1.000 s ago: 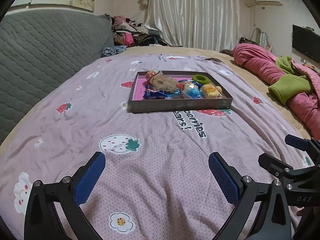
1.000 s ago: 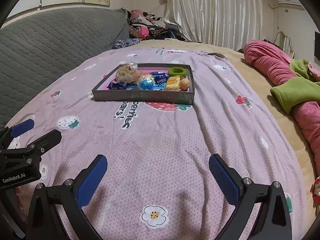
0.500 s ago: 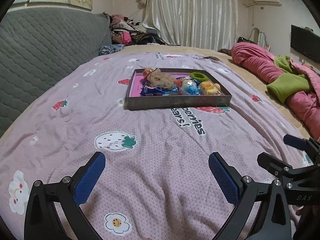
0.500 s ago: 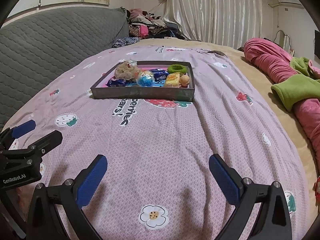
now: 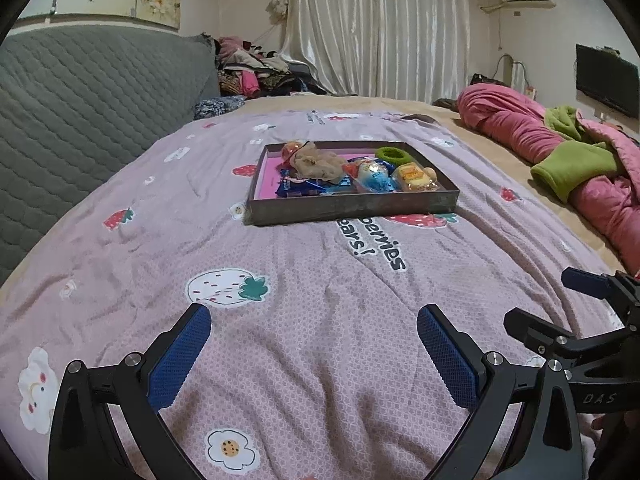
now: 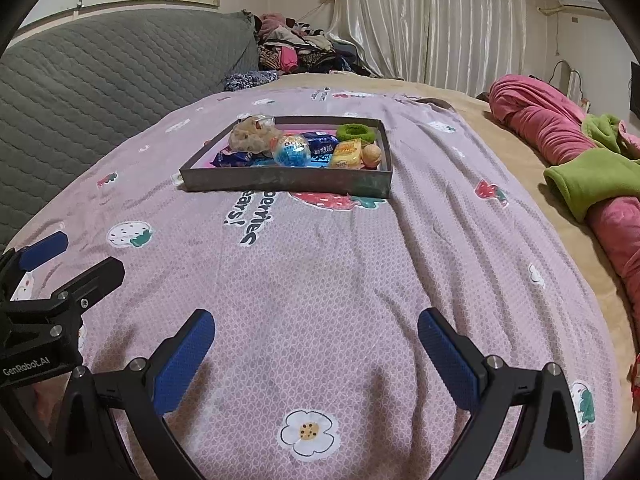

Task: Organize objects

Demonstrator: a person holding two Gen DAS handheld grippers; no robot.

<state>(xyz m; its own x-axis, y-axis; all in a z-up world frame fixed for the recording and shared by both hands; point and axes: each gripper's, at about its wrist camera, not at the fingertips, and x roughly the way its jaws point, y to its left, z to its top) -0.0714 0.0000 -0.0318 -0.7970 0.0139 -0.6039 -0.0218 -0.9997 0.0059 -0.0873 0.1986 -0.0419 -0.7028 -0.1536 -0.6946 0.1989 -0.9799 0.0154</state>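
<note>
Both grippers hang low over the bed, fingers spread wide, nothing between them. Left gripper and right gripper sit side by side, each catching the other at its frame edge: the right gripper's black arm and blue pad show at the far right of the left wrist view, the left gripper's at the far left of the right wrist view

Task's things: all gathered in a shallow dark tray with a pink floor, well ahead of both grippers, out of reach of either. Inside: beige mesh pouf, blue-and-clear ball, blue snack packets, yellow wrapped snack, green ring, small tan ball

No loose item is visible on the bedspread around the tray. Judgement: that fits a finished gathering, with the grippers drawn back, or equally a full tray waiting to be sorted out; the pictures do not settle which

View differences: right wrist shows the tan ball clear at the tray's right end; the left wrist view has it half hidden behind the yellow snack. Left wrist view alone shows an orange-pink round thing behind the pouf, plus a wall-mounted screen
</note>
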